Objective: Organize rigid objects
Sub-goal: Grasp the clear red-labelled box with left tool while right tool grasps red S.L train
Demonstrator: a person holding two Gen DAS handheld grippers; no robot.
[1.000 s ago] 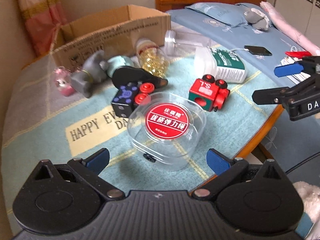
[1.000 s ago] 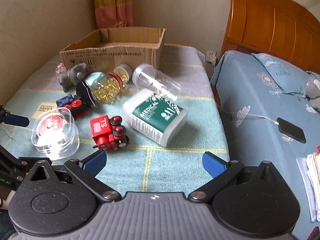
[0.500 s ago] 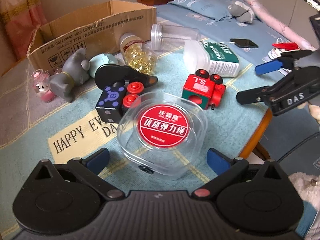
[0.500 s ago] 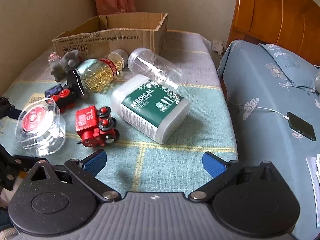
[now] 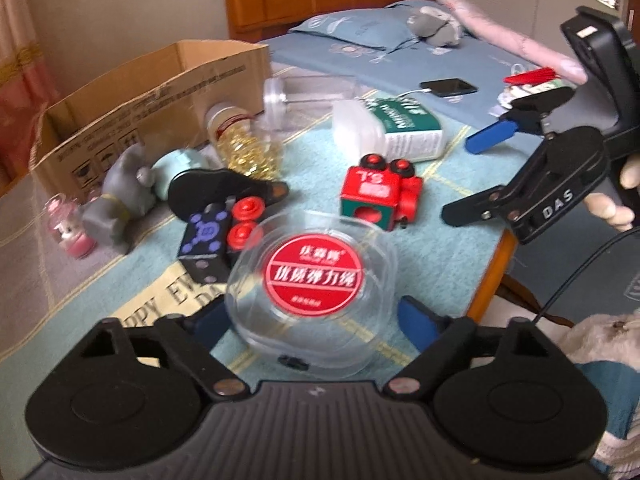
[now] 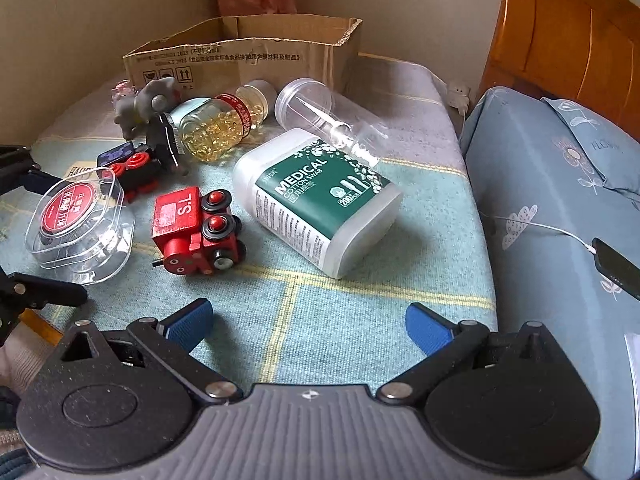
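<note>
Clear plastic case (image 5: 312,276) with the red label sits between your left gripper (image 5: 310,322) pads, near the front edge of the table (image 6: 320,320), on the blue-green cloth; jaws are spread wide either side of it, not clamped, contact can't be judged through the blur. Risk: the case is slick, round and looks light; close off-centre and I'd expect it to squirt forward into the dark toy train (image 5: 216,236) just behind it, or pop up and out of the pads; squeeze hard and the thin wall may flex. Table edge is close on the right side, so a skid that way could drop it. Red toy train (image 6: 196,232) stands just beside the case; watch the right pad doesn't clip it. Cardboard box (image 6: 248,54) is at the far edge, well apart; long carry over the clutter. Pose: left gripper low and level, aimed along the table at the case; right gripper (image 6: 308,324) released, holding nothing, hovering above the cloth near the front edge, pointing toward the cotton swab tub (image 6: 320,200).
</note>
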